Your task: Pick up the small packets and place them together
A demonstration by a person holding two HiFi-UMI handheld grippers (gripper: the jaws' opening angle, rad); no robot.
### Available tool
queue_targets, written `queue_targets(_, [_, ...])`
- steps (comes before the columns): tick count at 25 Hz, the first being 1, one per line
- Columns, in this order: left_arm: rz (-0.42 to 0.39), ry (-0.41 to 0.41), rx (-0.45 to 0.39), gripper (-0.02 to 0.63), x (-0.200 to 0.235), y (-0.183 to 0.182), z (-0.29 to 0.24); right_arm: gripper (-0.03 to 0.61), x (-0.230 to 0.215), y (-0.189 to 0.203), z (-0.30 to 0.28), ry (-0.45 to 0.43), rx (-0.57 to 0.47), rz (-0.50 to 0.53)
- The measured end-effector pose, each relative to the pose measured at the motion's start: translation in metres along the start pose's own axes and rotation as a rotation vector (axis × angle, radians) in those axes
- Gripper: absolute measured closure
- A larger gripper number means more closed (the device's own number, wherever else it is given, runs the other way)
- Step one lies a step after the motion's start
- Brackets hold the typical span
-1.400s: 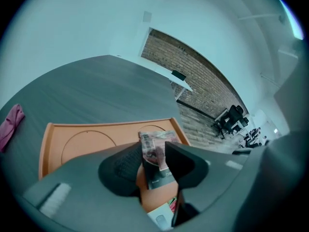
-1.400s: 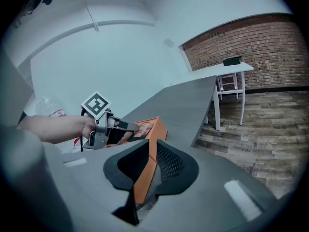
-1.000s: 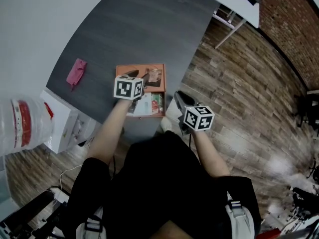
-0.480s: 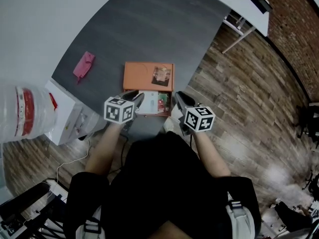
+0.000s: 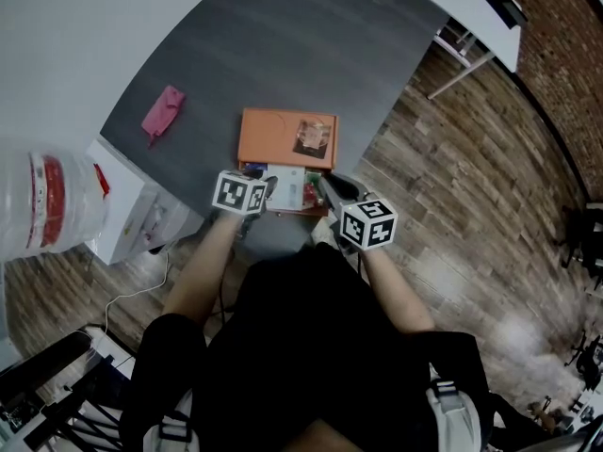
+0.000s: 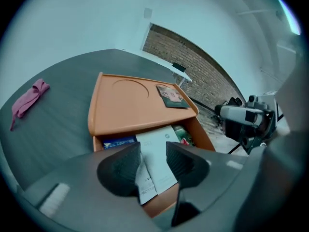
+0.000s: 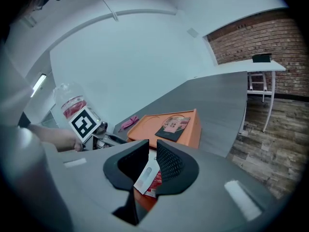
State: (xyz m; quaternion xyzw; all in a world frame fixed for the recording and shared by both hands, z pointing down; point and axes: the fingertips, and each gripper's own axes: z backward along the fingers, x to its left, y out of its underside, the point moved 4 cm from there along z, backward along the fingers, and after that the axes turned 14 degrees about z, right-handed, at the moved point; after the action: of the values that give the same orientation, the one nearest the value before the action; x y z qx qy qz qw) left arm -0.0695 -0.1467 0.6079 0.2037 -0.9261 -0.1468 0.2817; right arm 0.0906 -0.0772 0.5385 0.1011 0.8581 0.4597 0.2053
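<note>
An orange box (image 5: 278, 135) sits on the dark grey table (image 5: 283, 45), its drawer (image 6: 195, 132) pulled out toward me. A small printed packet (image 5: 313, 137) lies on the lid. In the drawer lie a white packet (image 6: 157, 151), a blue packet (image 6: 118, 142) and a red-green packet (image 5: 306, 194). My left gripper (image 6: 153, 149) hovers over the drawer. Its jaws have just been opening; the white packet shows in the gap below, and the pads are not pressing on it. My right gripper (image 7: 153, 146) stands at the drawer's right side, jaws a narrow slit apart with nothing between them.
A pink cloth (image 5: 162, 113) lies at the table's left edge. A water bottle (image 5: 42, 205) on a white dispenser (image 5: 132, 219) stands left of me on the wooden floor. A white table (image 5: 471, 8) and a brick wall (image 5: 565, 55) are at the far right.
My left gripper left the box lid, drew back toward me and to the left, then came right over the open drawer. The right gripper edged in toward the drawer.
</note>
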Motion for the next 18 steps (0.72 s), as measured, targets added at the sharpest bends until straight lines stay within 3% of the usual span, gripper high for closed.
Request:
queue_targets(3, [0.013, 0.031, 0.073, 0.418, -0.003, -0.004, -0.006, 0.526, 0.01, 0.001, -0.007, -0.038, 0.026, 0.022])
queue_targets(8, [0.084, 0.096, 0.116, 0.414, -0.012, -0.005, -0.008, 0.526, 0.022, 0.004, -0.018, -0.068, 0.078, 0.082])
queue_targets(10, [0.112, 0.089, 0.123, 0.397, -0.012, -0.002, -0.013, 0.526, 0.023, 0.004, -0.02, -0.071, 0.088, 0.084])
queue_targets(14, [0.176, 0.072, 0.138, 0.301, -0.004, 0.008, -0.023, 0.526, 0.027, 0.006, -0.022, -0.083, 0.095, 0.075])
queue_targets(18, [0.191, 0.029, 0.141, 0.296, -0.001, 0.01, -0.026, 0.526, 0.028, 0.011, -0.023, -0.091, 0.113, 0.076])
